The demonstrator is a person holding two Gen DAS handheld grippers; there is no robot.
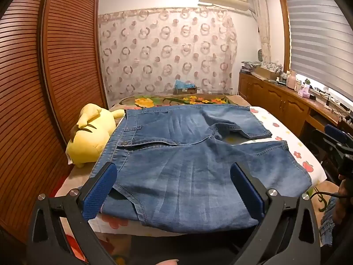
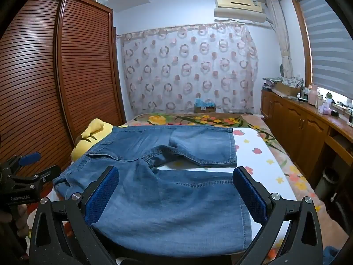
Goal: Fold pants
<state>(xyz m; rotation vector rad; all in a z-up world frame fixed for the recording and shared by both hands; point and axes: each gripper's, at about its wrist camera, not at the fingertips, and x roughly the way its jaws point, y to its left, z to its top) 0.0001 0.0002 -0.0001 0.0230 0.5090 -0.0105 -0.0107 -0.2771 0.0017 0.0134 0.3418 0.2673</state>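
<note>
At the far left we see a wardrobe (image 1: 66, 66) of dark, finely slatted wood, its doors bowed by the lens. Beside it a soft yellow plush (image 1: 92, 134) lies on the bed (image 1: 284, 130); in the right view the shorts hide most of it. The shorts (image 1: 181, 154) are faded blue denim with stitched hems, spread flat on the flowered sheet, waistband to the left, legs running right and splayed apart. The near leg reaches the bed's front edge.

Our left claw (image 1: 174, 190) stands wide open, its blue textured pads (image 1: 100, 191) either side of the near waist and hip, holding nothing. Whether the pads touch the cloth we cannot tell. Our right claw (image 2: 176, 195) is likewise spread wide over the near leg, empty.

Behind hangs a sheer curtain (image 1: 167, 53) printed with rings. To the right runs a wooden cabinet (image 1: 275, 97) with small clutter too blurred to name, under striped blinds (image 1: 320, 33).
</note>
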